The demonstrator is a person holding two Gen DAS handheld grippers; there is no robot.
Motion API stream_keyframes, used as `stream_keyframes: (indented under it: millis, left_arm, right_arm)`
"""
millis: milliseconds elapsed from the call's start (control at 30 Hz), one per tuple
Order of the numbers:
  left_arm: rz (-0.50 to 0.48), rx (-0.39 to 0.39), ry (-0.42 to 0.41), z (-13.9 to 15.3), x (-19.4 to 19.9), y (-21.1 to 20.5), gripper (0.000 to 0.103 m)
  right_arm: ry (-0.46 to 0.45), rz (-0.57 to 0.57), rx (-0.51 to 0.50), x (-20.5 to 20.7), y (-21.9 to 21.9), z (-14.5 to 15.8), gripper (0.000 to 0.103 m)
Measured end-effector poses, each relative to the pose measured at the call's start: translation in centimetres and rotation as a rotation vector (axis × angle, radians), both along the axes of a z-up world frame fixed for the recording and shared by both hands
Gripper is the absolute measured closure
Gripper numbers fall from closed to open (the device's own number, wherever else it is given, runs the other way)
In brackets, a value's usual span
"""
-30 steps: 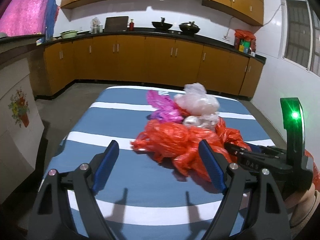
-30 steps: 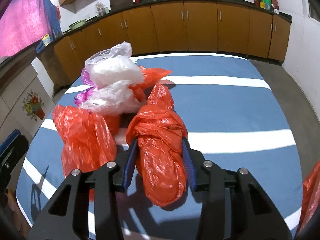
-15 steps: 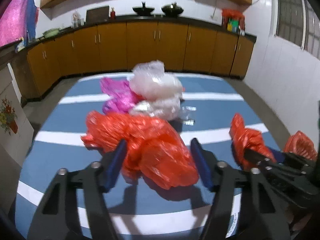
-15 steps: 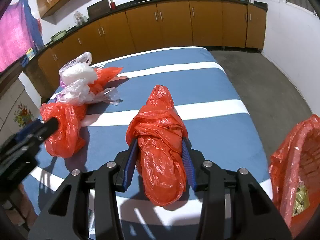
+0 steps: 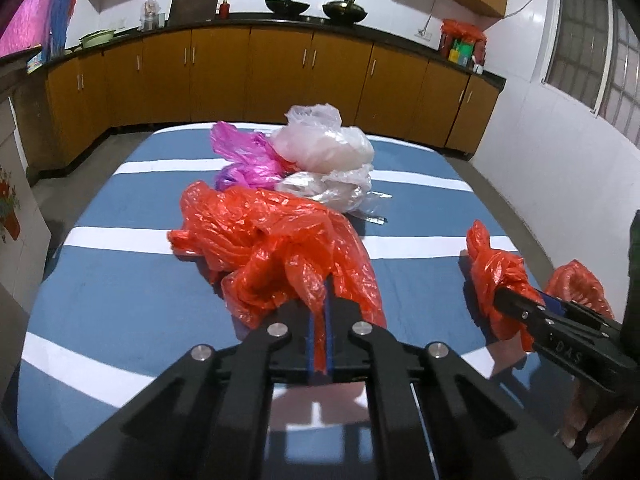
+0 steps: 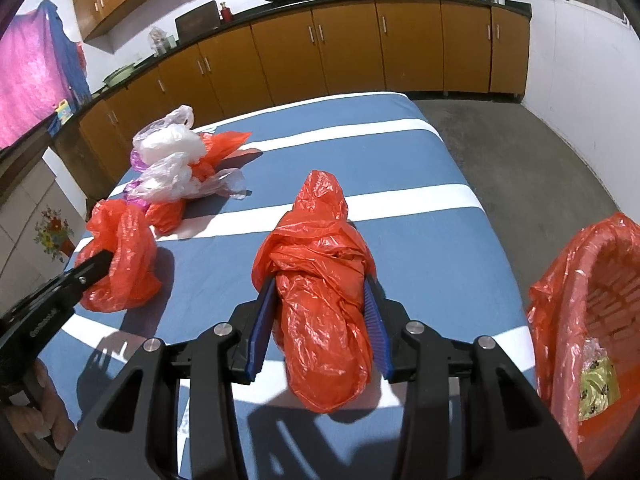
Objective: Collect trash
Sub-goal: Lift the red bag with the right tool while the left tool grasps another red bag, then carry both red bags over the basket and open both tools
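Observation:
My left gripper point(image 5: 318, 320) is shut on a crumpled red plastic bag point(image 5: 272, 248) that lies on the blue striped table point(image 5: 120, 280); the same bag shows in the right wrist view point(image 6: 120, 256). My right gripper point(image 6: 320, 320) is shut on a second red plastic bag point(image 6: 320, 280) and holds it above the table's right part; it also shows in the left wrist view point(image 5: 496, 276). A pile of pink point(image 5: 244, 156) and clear white bags point(image 5: 324, 148) lies further back.
A basket lined with a red bag point(image 6: 592, 320) stands off the table's right edge, with a yellow wrapper point(image 6: 596, 384) inside. Wooden cabinets point(image 5: 280, 76) run along the far wall. Grey floor point(image 6: 540, 152) lies to the right.
My left gripper has closed on the red bag in front of it. My right gripper has carried its red bag further right, toward the lined basket.

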State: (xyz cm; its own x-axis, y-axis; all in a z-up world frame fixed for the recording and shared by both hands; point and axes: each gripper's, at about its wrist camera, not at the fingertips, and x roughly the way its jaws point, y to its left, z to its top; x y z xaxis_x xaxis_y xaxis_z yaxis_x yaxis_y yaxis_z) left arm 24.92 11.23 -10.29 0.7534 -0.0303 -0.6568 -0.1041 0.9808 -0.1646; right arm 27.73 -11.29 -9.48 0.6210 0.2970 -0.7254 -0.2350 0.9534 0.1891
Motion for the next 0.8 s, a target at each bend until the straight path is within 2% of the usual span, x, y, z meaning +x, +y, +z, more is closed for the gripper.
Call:
stream_keyframes:
  millis: [333,800]
  left_arm:
    - [-0.042,-0.012,-0.092,3.4,-3.3,0.2,0.099]
    - [-0.182,-0.034,-0.188,8.2,-5.0,-4.9,0.099]
  right_arm:
    - [-0.036,-0.001,0.019,-2.0,-0.4,1.8,0.06]
    - [-0.115,-0.1,0.038,-5.1,-5.2,5.1,0.06]
